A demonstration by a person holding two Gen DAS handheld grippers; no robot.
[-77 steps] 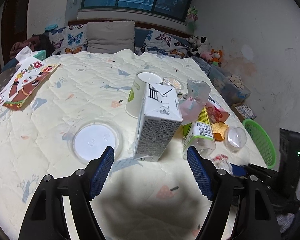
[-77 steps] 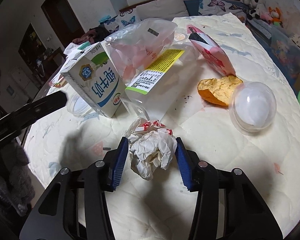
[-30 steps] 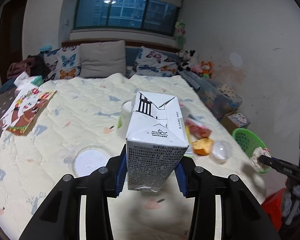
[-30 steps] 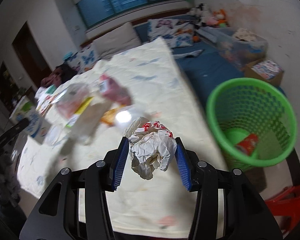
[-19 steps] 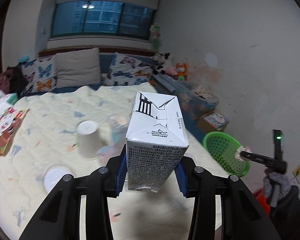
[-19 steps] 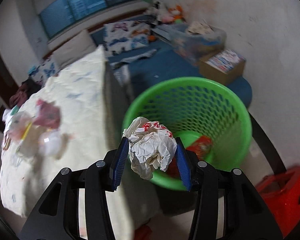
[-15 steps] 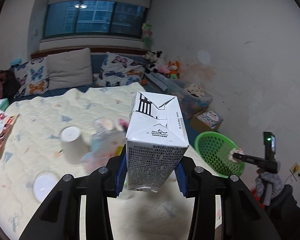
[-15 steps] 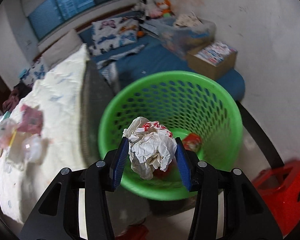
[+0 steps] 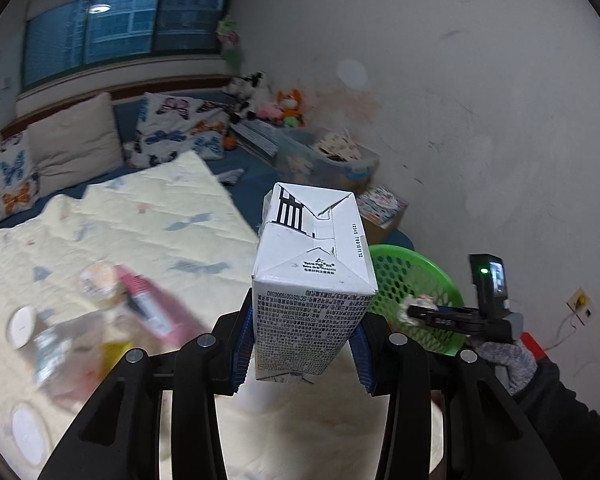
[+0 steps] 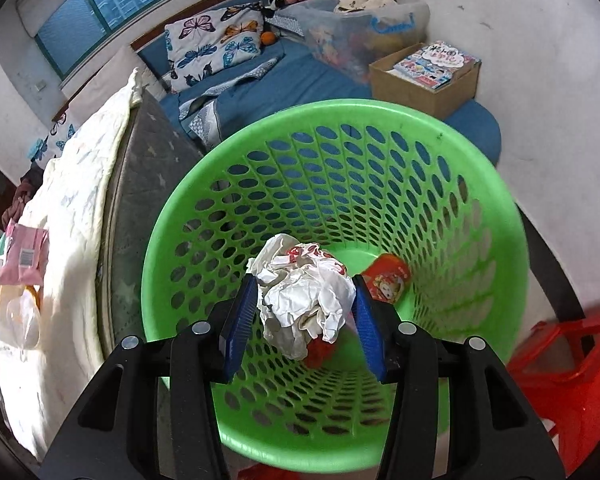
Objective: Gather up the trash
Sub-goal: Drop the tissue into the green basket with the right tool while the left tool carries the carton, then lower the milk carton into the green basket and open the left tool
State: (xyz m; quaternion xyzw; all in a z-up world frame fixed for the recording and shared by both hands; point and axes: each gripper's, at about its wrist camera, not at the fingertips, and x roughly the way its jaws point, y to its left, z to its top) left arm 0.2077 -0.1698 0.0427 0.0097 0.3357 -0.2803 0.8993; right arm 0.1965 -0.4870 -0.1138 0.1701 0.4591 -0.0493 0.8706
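A white milk carton (image 9: 312, 280) stands upright between the blue pads of my left gripper (image 9: 304, 346), which is shut on it above the quilt's edge. The green mesh basket (image 9: 420, 280) sits just beyond it to the right. My right gripper (image 10: 304, 316) hangs over the mouth of the basket (image 10: 480, 168) and points down into it. A crumpled white and red paper wad (image 10: 306, 300) is still pressed between its pads, and the jaws are opening. A red packet (image 10: 386, 282) lies on the basket floor.
Bed with cream quilt (image 10: 80, 200) borders the basket on the left. On the quilt lie a pink packet (image 9: 152, 308), a clear bottle (image 9: 60, 344) and lids. A red stool (image 10: 560, 380) and a cardboard box (image 10: 424, 76) flank the basket. A gloved hand (image 9: 504, 356) holds the right gripper.
Both grippers have swung right, from the quilt toward the basket. The right one went down over the basket mouth with the paper wad; the left one still carries the carton.
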